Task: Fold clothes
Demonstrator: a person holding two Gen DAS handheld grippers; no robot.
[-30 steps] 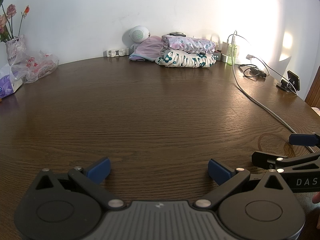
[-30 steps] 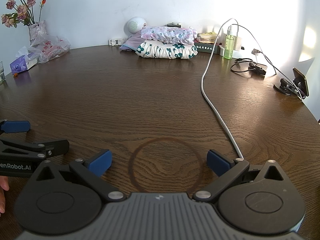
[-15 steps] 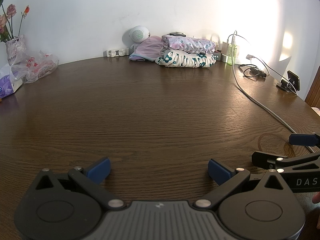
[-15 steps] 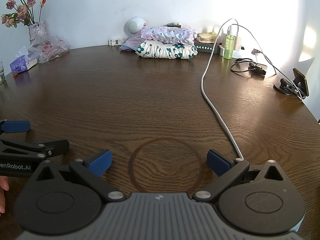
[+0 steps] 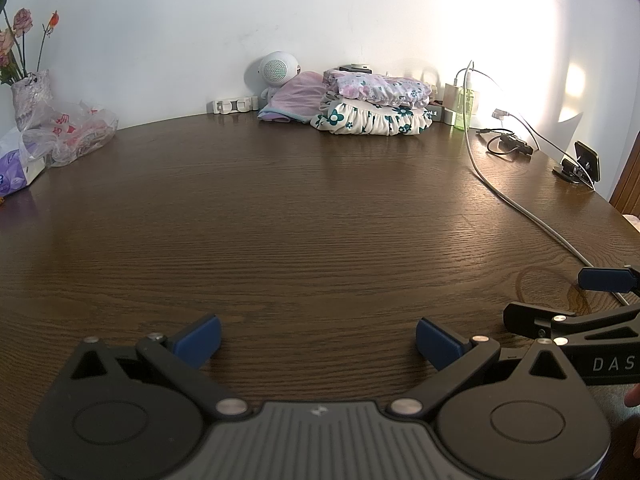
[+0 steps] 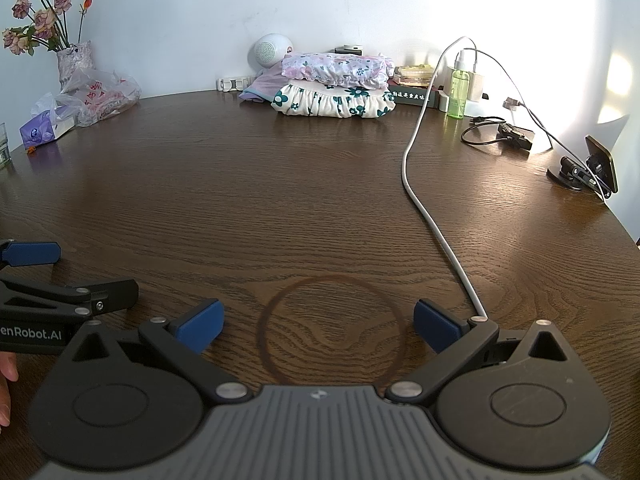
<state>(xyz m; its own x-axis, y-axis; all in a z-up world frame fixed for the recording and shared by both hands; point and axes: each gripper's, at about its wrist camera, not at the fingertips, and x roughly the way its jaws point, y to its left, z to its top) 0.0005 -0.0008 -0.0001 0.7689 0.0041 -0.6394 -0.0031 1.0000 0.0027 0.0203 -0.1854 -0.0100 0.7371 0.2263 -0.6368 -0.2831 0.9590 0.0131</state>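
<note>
Two folded floral garments lie stacked at the far edge of the table: a pink-flowered one (image 5: 380,87) (image 6: 334,65) on top of a cream one with dark green flowers (image 5: 374,120) (image 6: 334,105). A pale pink garment (image 5: 298,96) (image 6: 262,85) lies just left of the stack. My left gripper (image 5: 318,338) is open low over bare wood at the near edge, nothing between its blue pads. My right gripper (image 6: 318,326) is open too, over a dark ring mark (image 6: 332,330) in the wood. Each gripper shows at the edge of the other's view.
A white cable (image 6: 430,216) runs from the chargers at the back right to my right gripper. A green bottle (image 6: 458,92), a phone on a stand (image 6: 598,164), a white round speaker (image 5: 276,68), a vase with flowers (image 6: 74,62), a plastic bag (image 6: 102,96) and tissues (image 6: 46,130) line the table's far side.
</note>
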